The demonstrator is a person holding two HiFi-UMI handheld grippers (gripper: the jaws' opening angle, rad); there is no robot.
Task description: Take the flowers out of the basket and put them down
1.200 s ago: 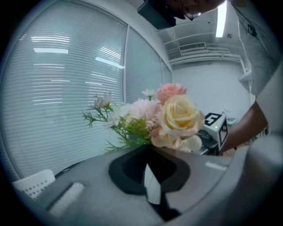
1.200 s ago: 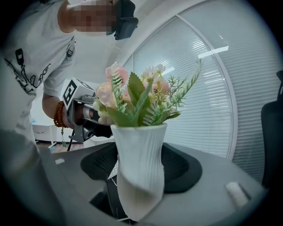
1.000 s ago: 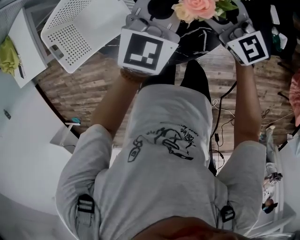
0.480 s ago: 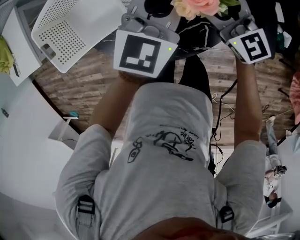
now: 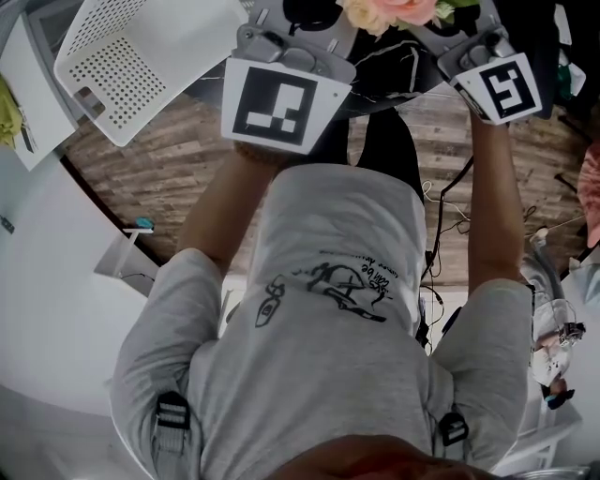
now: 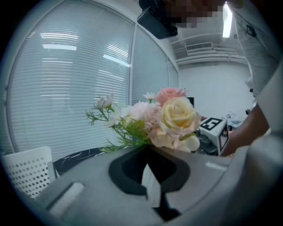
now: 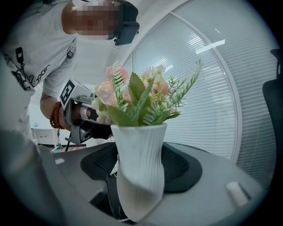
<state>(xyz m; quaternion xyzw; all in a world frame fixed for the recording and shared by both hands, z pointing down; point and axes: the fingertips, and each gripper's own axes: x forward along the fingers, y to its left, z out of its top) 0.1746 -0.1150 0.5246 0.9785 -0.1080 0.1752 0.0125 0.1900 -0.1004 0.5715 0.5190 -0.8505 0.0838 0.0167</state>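
A bunch of pink and cream flowers stands in a white ribbed vase. My right gripper is shut on the vase's body, which leans slightly. The flowers show between both grippers at the head view's top edge. My left gripper comes in from the left, and my right gripper from the right. In the left gripper view the flowers rise just beyond the jaws, with a white sliver of the vase pinched in the narrow gap. The white perforated basket sits apart at the upper left.
A dark marbled tabletop lies under the grippers. Wooden floor with cables is below. A white round table fills the left side. Window blinds stand behind the basket.
Both grippers and the flowers have edged slightly up in the head view. The basket has drifted toward the upper left corner. Both grips look unchanged.
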